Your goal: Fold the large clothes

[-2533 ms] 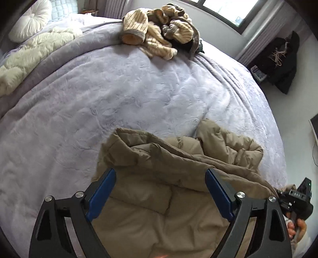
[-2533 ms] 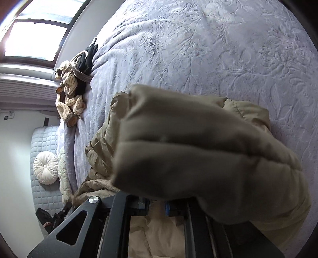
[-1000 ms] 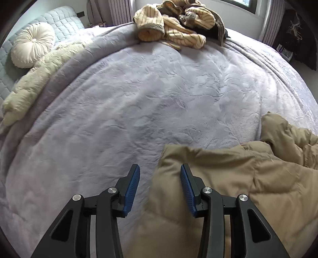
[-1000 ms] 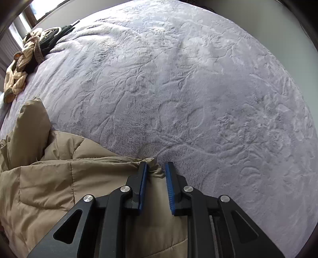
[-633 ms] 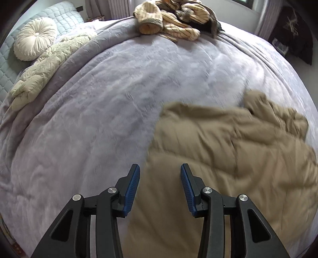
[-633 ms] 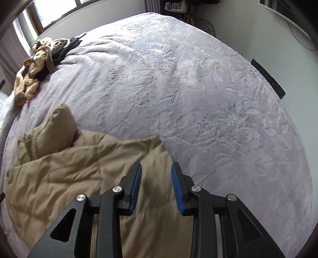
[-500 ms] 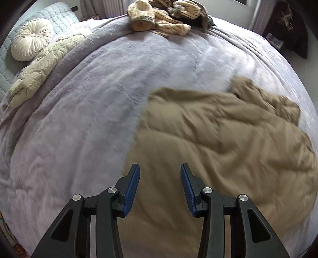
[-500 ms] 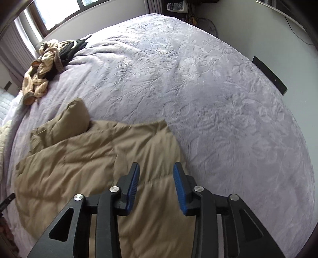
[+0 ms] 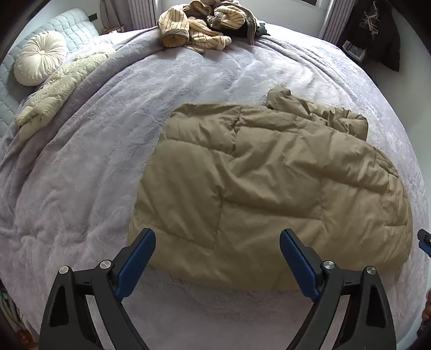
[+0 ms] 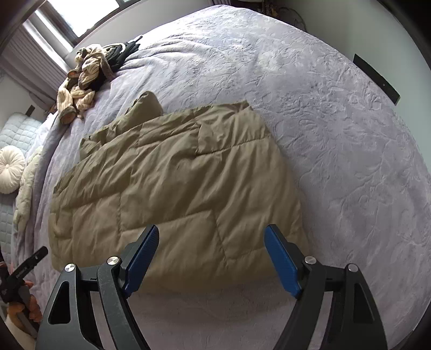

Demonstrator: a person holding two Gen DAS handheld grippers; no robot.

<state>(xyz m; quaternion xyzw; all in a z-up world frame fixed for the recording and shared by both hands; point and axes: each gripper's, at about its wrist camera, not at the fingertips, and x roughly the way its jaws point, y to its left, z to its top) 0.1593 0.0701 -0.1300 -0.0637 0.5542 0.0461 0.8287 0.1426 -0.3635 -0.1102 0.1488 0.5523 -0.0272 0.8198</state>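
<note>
A tan quilted puffer coat (image 9: pixel 269 183) lies folded on the lilac bedspread (image 9: pixel 94 161), a rumpled sleeve or hood end poking out at its far edge (image 9: pixel 317 113). My left gripper (image 9: pixel 216 258) hangs above the coat's near edge, its jaws opening wide, nothing between the blue pads. In the right wrist view the same coat (image 10: pixel 175 188) spreads out below my right gripper (image 10: pixel 211 258), whose jaws are also opening with nothing held. The left gripper's handle and a hand (image 10: pixel 20 282) show at that view's lower left.
A heap of striped cream and dark clothes (image 9: pixel 204 24) sits at the bed's far side by the window. A round cream cushion (image 9: pixel 40 62) and a pale fleece blanket (image 9: pixel 56 91) lie near the quilted headboard. Dark garments (image 9: pixel 377 29) hang at the right wall.
Both grippers let go of the coat's corners, drew back and up, and their jaws spread wide. The coat now lies flat on the bed.
</note>
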